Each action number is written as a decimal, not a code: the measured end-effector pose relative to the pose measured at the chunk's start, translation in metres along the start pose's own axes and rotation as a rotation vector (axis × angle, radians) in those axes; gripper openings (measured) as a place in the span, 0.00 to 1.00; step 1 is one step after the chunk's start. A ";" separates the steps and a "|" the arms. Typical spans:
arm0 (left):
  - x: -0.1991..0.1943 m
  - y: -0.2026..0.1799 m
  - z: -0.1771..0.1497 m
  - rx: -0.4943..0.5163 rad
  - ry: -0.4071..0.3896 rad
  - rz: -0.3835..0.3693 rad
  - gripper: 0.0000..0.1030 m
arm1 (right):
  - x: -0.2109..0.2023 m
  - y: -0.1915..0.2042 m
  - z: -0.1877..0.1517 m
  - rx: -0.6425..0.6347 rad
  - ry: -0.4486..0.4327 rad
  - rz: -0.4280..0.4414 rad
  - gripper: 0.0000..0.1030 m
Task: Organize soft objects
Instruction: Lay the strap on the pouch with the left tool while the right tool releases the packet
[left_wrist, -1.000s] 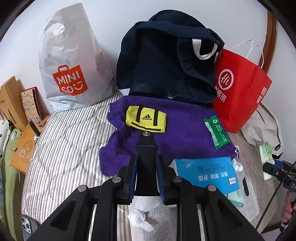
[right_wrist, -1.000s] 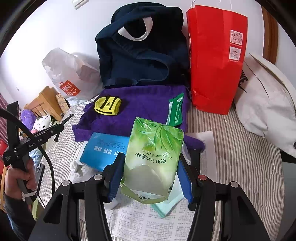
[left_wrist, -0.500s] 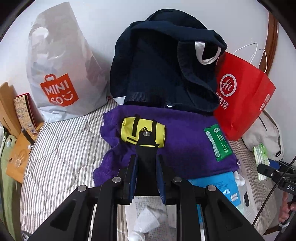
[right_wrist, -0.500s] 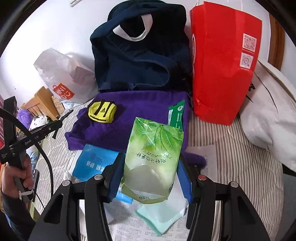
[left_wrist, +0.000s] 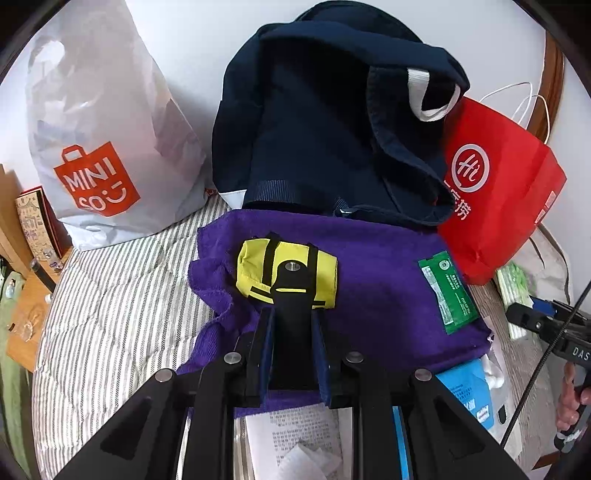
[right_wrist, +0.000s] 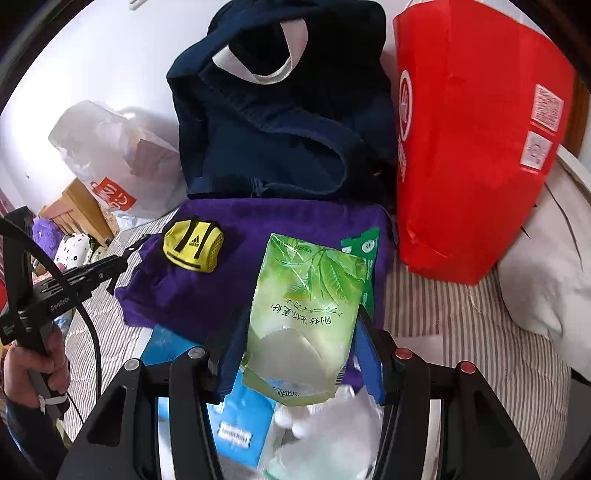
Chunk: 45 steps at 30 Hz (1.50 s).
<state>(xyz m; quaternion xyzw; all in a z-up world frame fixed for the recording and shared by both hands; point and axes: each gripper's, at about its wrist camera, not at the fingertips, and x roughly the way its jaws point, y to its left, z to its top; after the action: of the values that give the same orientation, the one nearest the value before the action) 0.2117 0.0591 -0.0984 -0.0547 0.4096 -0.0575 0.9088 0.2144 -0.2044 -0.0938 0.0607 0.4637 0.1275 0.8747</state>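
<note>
My right gripper (right_wrist: 301, 325) is shut on a green tissue pack (right_wrist: 308, 310) and holds it above the bed, in front of the purple towel (right_wrist: 280, 236). My left gripper (left_wrist: 291, 291) is shut and empty; its tips reach over the near edge of the yellow Adidas pouch (left_wrist: 258, 271), which lies on the purple towel (left_wrist: 380, 280). The pouch also shows in the right wrist view (right_wrist: 194, 245). A green flat packet (left_wrist: 447, 291) lies on the towel's right side. An open navy bag (left_wrist: 332, 122) stands behind the towel.
A red paper bag (left_wrist: 498, 192) stands at the right and a white Miniso bag (left_wrist: 99, 140) at the left, both against the wall. A blue packet (left_wrist: 469, 391), white tissue and printed paper lie near the front. A white pillow (right_wrist: 546, 258) lies at the right.
Both grippers have moved forward toward the towel and bags. The left gripper's tips went from short of the yellow pouch to over its near edge. The right still holds the tissue pack.
</note>
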 end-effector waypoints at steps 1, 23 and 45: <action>0.003 0.000 0.001 0.002 0.003 -0.002 0.19 | 0.004 0.000 0.003 0.000 0.003 0.002 0.53; 0.041 0.007 0.016 0.008 0.036 -0.025 0.19 | 0.113 -0.001 0.004 -0.048 0.235 -0.011 0.53; 0.084 0.001 0.007 0.053 0.141 -0.011 0.20 | 0.090 -0.004 0.013 -0.032 0.215 0.042 0.69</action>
<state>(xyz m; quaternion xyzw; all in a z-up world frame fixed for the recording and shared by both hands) 0.2722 0.0476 -0.1561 -0.0286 0.4706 -0.0770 0.8785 0.2742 -0.1832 -0.1596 0.0423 0.5514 0.1590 0.8179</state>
